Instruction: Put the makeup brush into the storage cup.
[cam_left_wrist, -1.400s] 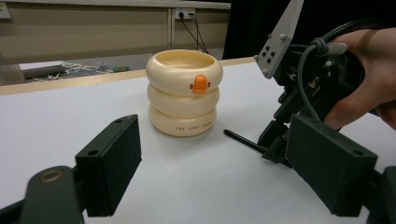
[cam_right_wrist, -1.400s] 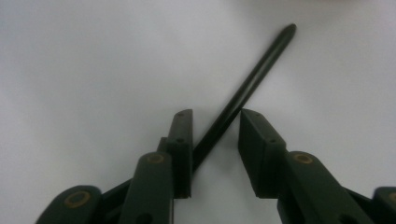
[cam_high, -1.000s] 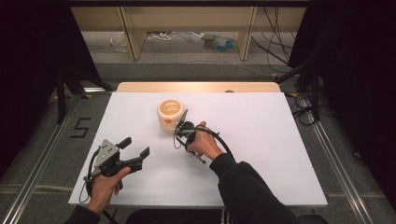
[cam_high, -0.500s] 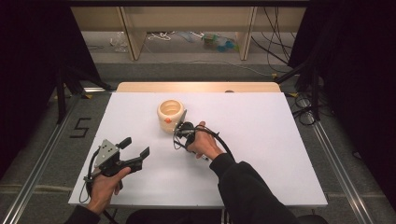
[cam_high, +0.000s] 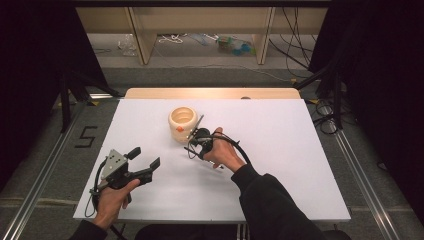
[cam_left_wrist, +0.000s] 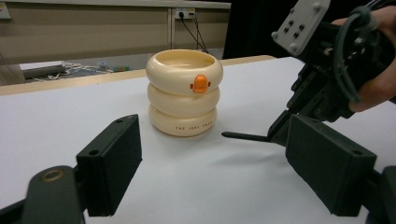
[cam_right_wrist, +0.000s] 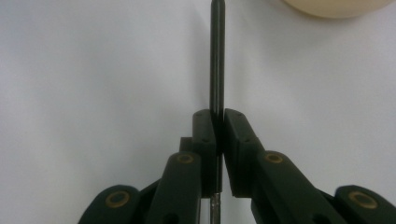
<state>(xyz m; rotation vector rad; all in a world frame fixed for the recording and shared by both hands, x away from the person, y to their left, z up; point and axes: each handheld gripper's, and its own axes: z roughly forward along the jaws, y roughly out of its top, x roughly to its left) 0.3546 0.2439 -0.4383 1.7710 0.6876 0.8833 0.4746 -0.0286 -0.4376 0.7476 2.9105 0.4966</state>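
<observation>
Clamping a thin black rod (cam_right_wrist: 217, 56): right gripper (cam_high: 196, 144) has both jaws pressed tight on it, rod running straight out between the pads toward the cream ringed pot (cam_high: 183, 123). In the left gripper view the rod tip (cam_left_wrist: 243, 136) sits low over the white desk (cam_high: 280, 150), just beside the pot's base, not touching it. Pot stands upright near the middle of the desk, closer to the far edge, orange tab (cam_left_wrist: 200, 83) on its top ring facing the near-left corner. Left gripper (cam_high: 145, 160) sits near the near-left corner, jaws wide apart, nothing between them, pointing at the pot and well apart from it.
</observation>
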